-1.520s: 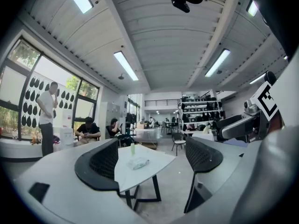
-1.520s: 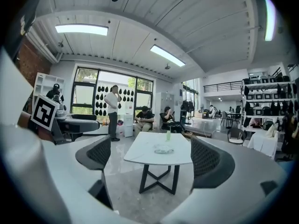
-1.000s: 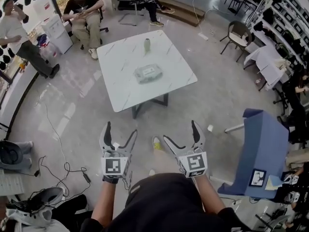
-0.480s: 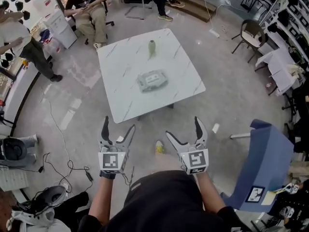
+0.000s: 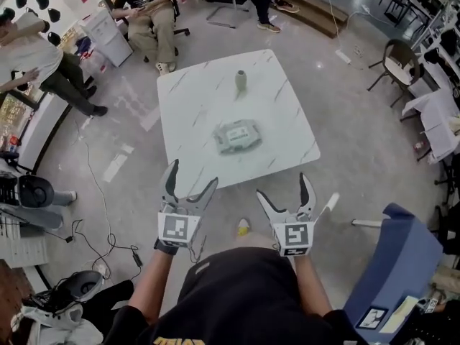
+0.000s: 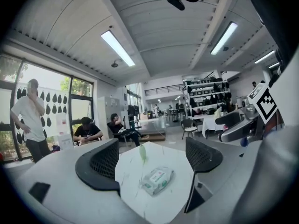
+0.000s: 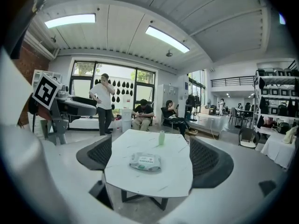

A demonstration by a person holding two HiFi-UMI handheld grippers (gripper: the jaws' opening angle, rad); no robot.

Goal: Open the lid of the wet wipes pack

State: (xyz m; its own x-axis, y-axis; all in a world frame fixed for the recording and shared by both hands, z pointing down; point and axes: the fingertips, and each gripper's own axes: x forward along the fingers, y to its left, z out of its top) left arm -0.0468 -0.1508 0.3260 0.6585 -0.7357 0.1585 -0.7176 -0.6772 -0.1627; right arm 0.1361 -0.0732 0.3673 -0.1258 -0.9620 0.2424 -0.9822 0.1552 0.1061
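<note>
**Open work hall with lab fittings, as seen through my rig**

I read this room as a large lab or workshop hall, not a home. It has a polished grey floor (image 5: 345,142) with loose cables (image 5: 115,249) trailing over it, and one white marble-look table (image 5: 287,131) stands in the open middle. Ceiling strip lights (image 7: 168,38), a mezzanine railing (image 7: 231,81) and stocked shelving racks (image 7: 275,101) mark the far side. Seated people (image 5: 147,9) sit near tall windows (image 7: 117,80).

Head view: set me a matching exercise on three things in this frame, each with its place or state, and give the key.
Things:
1. wet wipes pack
2. pale green bottle
3. left tongs

Places or states:
A. upright near the far edge of the table
B. open and empty, held short of the table
C. lying flat mid-table

Pairs: 1-C, 2-A, 3-B
</note>
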